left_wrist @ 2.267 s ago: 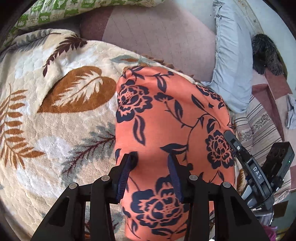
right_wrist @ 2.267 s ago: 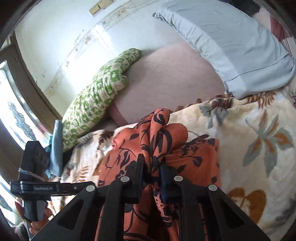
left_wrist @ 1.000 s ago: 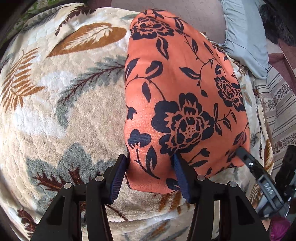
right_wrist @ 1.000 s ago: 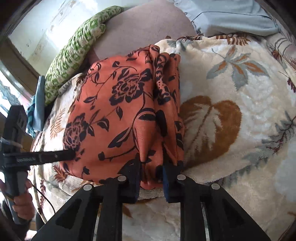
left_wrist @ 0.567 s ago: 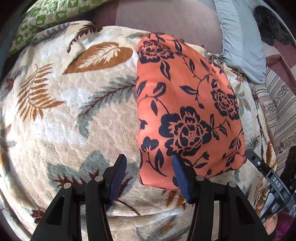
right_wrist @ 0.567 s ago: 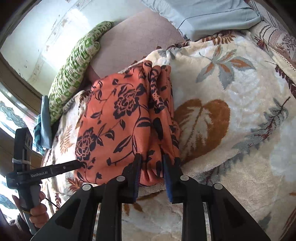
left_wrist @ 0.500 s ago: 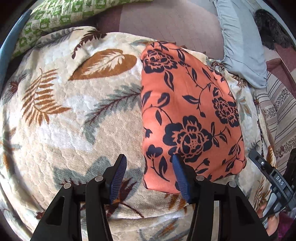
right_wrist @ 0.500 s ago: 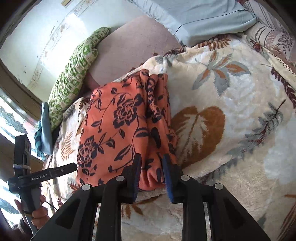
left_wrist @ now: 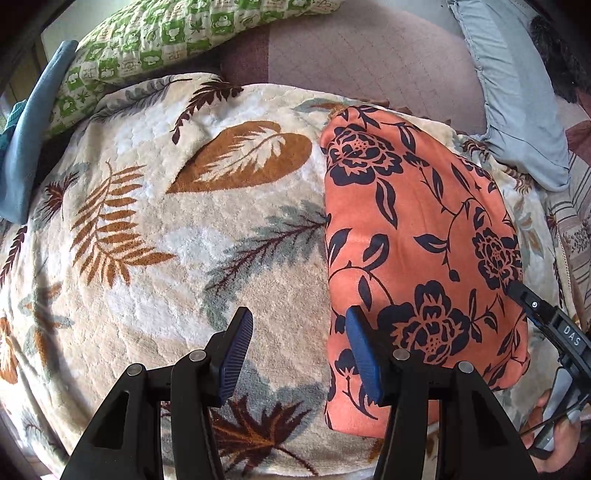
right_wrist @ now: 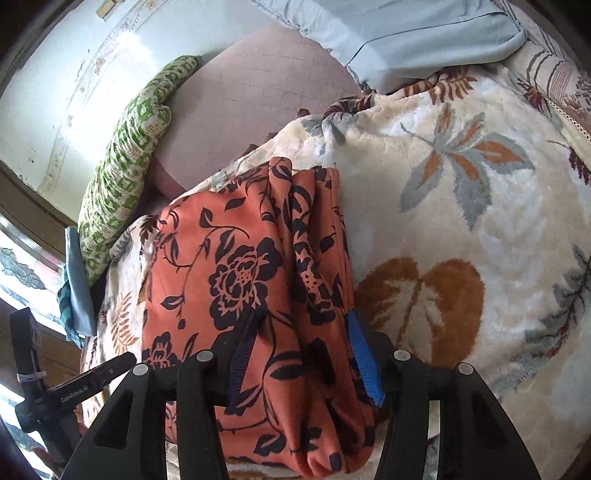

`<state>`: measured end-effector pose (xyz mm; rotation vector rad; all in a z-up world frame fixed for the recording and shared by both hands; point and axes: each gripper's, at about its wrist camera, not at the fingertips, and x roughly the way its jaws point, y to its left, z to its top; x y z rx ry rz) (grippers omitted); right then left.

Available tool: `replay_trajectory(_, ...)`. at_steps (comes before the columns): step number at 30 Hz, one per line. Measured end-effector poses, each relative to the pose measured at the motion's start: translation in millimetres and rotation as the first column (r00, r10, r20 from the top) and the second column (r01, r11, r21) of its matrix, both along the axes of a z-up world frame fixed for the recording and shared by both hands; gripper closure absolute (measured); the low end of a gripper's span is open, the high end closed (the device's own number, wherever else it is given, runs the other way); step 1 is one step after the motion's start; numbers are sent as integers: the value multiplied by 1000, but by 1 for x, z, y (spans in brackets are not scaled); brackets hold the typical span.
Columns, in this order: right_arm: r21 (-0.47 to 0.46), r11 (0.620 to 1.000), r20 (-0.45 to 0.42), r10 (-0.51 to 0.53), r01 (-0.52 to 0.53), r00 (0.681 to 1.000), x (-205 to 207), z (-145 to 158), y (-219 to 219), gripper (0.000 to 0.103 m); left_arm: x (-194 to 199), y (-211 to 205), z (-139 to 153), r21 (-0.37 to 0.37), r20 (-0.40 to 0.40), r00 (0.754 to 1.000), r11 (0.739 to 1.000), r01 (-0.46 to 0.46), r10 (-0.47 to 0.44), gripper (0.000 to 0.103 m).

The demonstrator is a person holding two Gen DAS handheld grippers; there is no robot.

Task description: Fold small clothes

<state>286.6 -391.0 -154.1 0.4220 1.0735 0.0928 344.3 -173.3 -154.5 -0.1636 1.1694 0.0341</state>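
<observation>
An orange garment with dark blue flowers (left_wrist: 417, 240) lies folded flat on a cream leaf-print blanket (left_wrist: 155, 266). My left gripper (left_wrist: 299, 354) is open just above the blanket; its right finger (left_wrist: 362, 354) stands at the garment's left edge and nothing is between the pads. In the right wrist view the garment (right_wrist: 229, 273) shows its bunched edge, which lies loosely between the fingers of my right gripper (right_wrist: 303, 354). Those jaws are opening and the pads do not press the cloth. Each gripper shows in the other's view: right gripper (left_wrist: 546, 325), left gripper (right_wrist: 74, 387).
A green patterned pillow (left_wrist: 177, 33) and a pink sheet (left_wrist: 369, 55) lie beyond the blanket. A light blue pillow (left_wrist: 517, 96) is at the back right, a blue cloth (left_wrist: 26, 140) at the left. Striped fabric (left_wrist: 572, 221) borders the right.
The right gripper's jaws have spread and let go of the garment's bunched edge. The left gripper has drawn back and left off the garment, which now rests flat on the blanket.
</observation>
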Motion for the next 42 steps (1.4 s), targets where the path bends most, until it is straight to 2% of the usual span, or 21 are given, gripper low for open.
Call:
replay_trajectory(2, -87, 996, -14, 29, -30, 999, 5, -12, 6, 49, 6, 0, -5, 12, -4, 1000, 1000, 3, -2, 51)
replay_trajectory(4, -104, 994, -21, 40, -42, 999, 4, -21, 6, 41, 11, 2, -9, 18, -2, 1000, 1000, 5, -5, 51)
replay_trajectory(6, -55, 998, -25, 27, -28, 999, 4, -22, -2, 40, 18, 5, -11, 16, -13, 1000, 1000, 10, -10, 51)
replay_trajectory(7, -14, 1000, -29, 15, -16, 999, 4, -21, -8, 40, 23, 9, -11, -9, -16, 1000, 1000, 9, -9, 51)
replay_trajectory(11, 113, 991, 17, -81, 78, 997, 5, -7, -39, 37, 47, 27, -15, -182, -47, 999, 983, -15, 7, 50)
replay_trajectory(13, 139, 988, 13, -77, 74, 997, 13, -6, -45, 37, 61, 30, -18, -237, -67, 998, 971, -25, 10, 50)
replay_trajectory(19, 179, 983, -7, -40, 41, 999, 40, -19, -31, 37, 92, 16, -24, -243, -51, 999, 970, 3, -16, 48)
replay_trajectory(25, 159, 986, -51, -37, 44, 998, 65, -43, -14, 33, 116, 4, -56, -373, -87, 995, 928, 7, -43, 41)
replay_trajectory(27, 188, 981, -46, -48, 56, 998, 65, -47, -15, 32, 120, 1, -66, -397, -93, 994, 918, 9, -50, 36)
replay_trajectory(31, 245, 968, -44, -44, 54, 998, 61, -52, -24, 32, 125, 3, -87, -479, -124, 990, 878, -4, -63, 30)
replay_trajectory(33, 266, 964, -41, -23, 33, 999, 59, -52, -26, 32, 127, 3, -89, -480, -114, 991, 877, 4, -67, 30)
replay_trajectory(35, 234, 972, -27, 6, 1, 1000, 57, -51, -22, 34, 127, 2, -90, -473, -106, 992, 881, 11, -69, 34)
replay_trajectory(36, 217, 976, -21, 9, -4, 1000, 56, -50, -19, 37, 126, 1, -87, -464, -96, 993, 886, 18, -71, 39)
replay_trajectory(37, 202, 979, -14, 15, -12, 1000, 55, -48, -16, 49, 123, -1, -84, -448, -86, 994, 893, 27, -73, 46)
replay_trajectory(39, 178, 983, 22, 35, -39, 999, 52, -37, -8, 65, 115, -2, -74, -434, -49, 996, 900, 47, -76, 55)
replay_trajectory(42, 133, 989, 62, 55, -63, 997, 43, -21, 1, 70, 99, 1, -63, -432, -14, 997, 900, 59, -72, 60)
